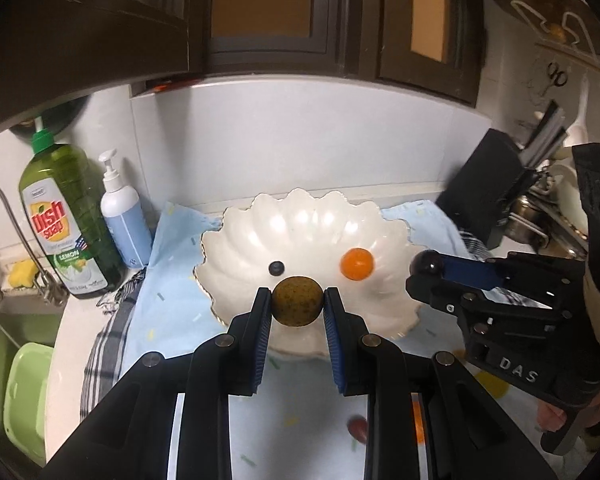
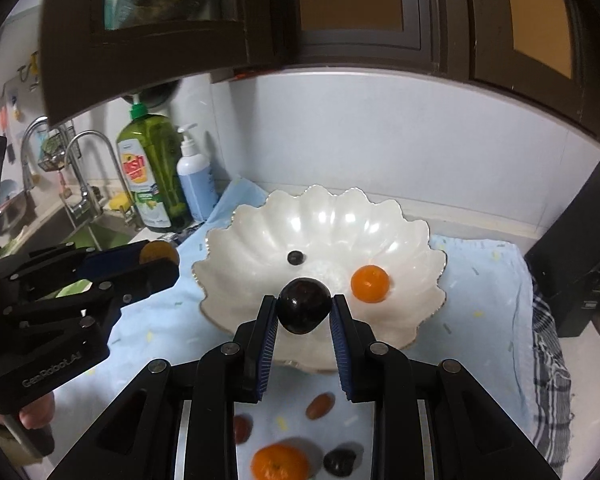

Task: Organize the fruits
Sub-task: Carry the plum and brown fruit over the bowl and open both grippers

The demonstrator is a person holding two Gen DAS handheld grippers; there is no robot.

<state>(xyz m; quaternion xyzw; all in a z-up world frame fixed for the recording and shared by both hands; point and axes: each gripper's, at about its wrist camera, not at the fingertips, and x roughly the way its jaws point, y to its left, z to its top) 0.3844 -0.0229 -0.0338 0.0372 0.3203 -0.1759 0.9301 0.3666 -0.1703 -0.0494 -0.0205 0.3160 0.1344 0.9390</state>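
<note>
The left claw (image 1: 297, 307) pinches a speckled green fruit (image 1: 297, 301) and the right claw (image 2: 304, 312) pinches a dark plum (image 2: 305, 306), both near the white bowl's (image 2: 400, 320) front rim. Reach over it, go low, then let go gently.

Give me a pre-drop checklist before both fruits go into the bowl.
1. Left hand-held gripper grips the speckled green fruit: ok.
2. Right hand-held gripper grips the dark plum: ok.
3. White scalloped bowl upright on the blue cloth: ok.
4. Bare bowl floor free for two more fruits, beside the small orange and blueberry: ok.
5. The two grippers apart from each other: ok.
6. Each fruit fully over the bowl, not its near rim: cannot tell.
</note>
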